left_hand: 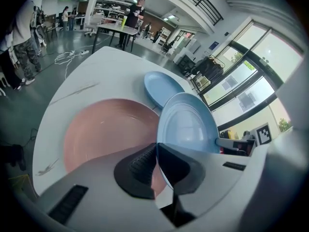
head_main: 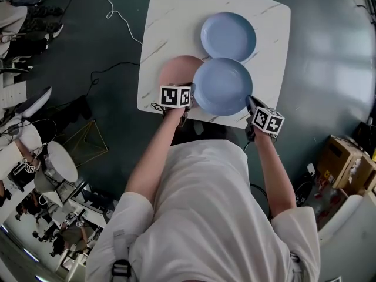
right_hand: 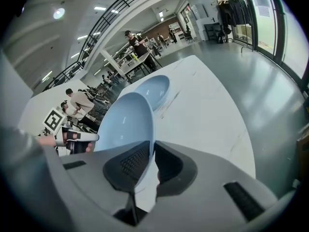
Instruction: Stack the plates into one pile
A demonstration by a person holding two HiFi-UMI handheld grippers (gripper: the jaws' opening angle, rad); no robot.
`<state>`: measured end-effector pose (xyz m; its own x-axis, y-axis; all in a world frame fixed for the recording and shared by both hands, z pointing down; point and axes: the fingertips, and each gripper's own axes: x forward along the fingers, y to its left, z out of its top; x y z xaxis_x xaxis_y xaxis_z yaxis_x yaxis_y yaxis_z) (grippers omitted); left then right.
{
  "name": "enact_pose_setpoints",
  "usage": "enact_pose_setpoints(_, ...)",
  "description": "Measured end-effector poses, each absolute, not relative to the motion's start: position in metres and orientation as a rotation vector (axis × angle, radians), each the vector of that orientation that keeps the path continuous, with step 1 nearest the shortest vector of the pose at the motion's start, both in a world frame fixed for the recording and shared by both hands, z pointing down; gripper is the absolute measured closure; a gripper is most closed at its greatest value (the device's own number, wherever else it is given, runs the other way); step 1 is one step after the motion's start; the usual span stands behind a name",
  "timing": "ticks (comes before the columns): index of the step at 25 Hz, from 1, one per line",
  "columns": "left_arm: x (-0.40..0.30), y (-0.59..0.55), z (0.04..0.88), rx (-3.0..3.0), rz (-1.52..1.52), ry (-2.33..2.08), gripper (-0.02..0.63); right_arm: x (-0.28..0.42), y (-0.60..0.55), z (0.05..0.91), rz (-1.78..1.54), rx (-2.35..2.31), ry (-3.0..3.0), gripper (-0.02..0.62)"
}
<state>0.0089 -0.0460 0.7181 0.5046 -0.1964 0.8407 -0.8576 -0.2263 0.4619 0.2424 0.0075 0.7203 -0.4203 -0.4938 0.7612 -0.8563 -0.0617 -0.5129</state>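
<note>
Nearest: left tongs [head_main: 191, 94] and right tongs [head_main: 249, 103], each pinched narrow on opposite rim edges of the near blue plate [head_main: 222, 86]. The plate is held tilted above the desk [head_main: 170, 16], partly over the pink plate [head_main: 175, 70].
Middle: pink plate, flat on desk, nothing on it.
Farthest: second blue plate [head_main: 228, 36], flat, alone.
Status: apparently no pile begun; all three plates left to stack.

A light blue plate [head_main: 222, 86] sits at frame centre, clamped at its left rim by the left gripper [head_main: 191, 96] and at its lower right rim by the right gripper [head_main: 249, 106]. It overlaps a pink plate [head_main: 175, 69] lying to its left. A second blue plate [head_main: 228, 36] lies flat just above it.
</note>
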Motion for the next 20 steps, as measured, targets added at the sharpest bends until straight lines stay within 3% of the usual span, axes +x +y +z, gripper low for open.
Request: enact_pose_setpoints(20,-0.117,-0.043,0.73,1.577,0.726,-0.928,0.581,0.12,-0.01,0.739,1.469,1.237,-1.833,0.543)
